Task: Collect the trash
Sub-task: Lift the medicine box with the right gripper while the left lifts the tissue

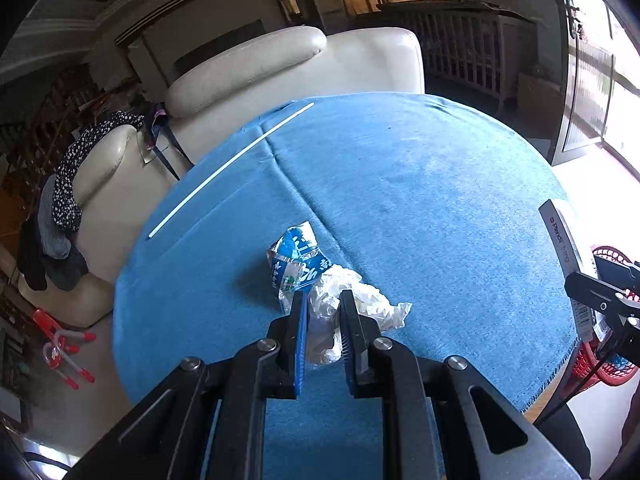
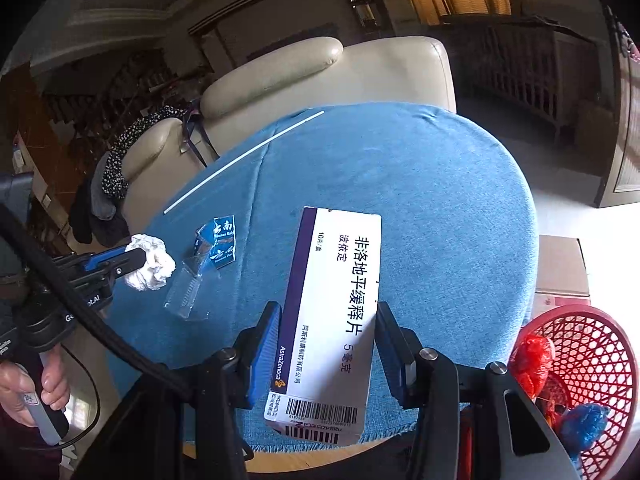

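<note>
Blue tablecloth (image 1: 420, 208) covers round table; cream armchair (image 1: 280, 72) behind. Left gripper (image 1: 323, 312) clenched on crumpled white wrapper (image 1: 360, 304). Right gripper (image 2: 328, 320) grasps medicine box (image 2: 336, 300). Red basket (image 2: 592, 360) beside table.

Black gripper (image 1: 323, 300) arms, blue ribbed pads, silver screws.

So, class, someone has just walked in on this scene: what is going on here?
A person is clearing trash off a table covered with a blue cloth, with a gripper in each hand. The right gripper holds a white medicine box between its fingers, close to a red basket that already holds red and blue bags. The left gripper has closed on a crumpled white wad. A torn blue wrapper and a white straw lie on the cloth.
</note>
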A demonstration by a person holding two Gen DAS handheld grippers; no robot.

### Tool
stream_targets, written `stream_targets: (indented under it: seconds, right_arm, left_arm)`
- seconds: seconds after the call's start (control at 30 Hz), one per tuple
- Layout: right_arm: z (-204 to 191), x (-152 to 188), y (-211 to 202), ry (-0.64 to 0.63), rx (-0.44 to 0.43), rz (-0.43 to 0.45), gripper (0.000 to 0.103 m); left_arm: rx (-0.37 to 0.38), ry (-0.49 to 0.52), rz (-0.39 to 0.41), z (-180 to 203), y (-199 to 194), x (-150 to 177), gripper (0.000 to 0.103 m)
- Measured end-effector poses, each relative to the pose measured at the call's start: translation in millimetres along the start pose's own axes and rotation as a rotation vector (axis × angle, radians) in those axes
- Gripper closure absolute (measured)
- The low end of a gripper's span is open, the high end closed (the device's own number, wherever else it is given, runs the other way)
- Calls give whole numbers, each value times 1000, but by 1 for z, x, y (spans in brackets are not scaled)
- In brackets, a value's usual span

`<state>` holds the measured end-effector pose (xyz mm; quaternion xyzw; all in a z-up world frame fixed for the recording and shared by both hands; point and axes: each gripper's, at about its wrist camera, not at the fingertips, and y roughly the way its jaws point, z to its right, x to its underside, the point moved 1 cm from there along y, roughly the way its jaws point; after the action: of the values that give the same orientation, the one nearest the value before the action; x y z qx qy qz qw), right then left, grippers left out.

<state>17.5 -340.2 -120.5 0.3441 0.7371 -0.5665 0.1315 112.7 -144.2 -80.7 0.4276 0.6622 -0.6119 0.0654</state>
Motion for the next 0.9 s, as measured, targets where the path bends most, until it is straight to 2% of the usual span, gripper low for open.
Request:
stream_targets:
  seconds: [0.9]
  right_arm:
    - [29,11,-10,79,-3,15,54]
  left_arm:
    - [15,64,-10,31,4,-3,86]
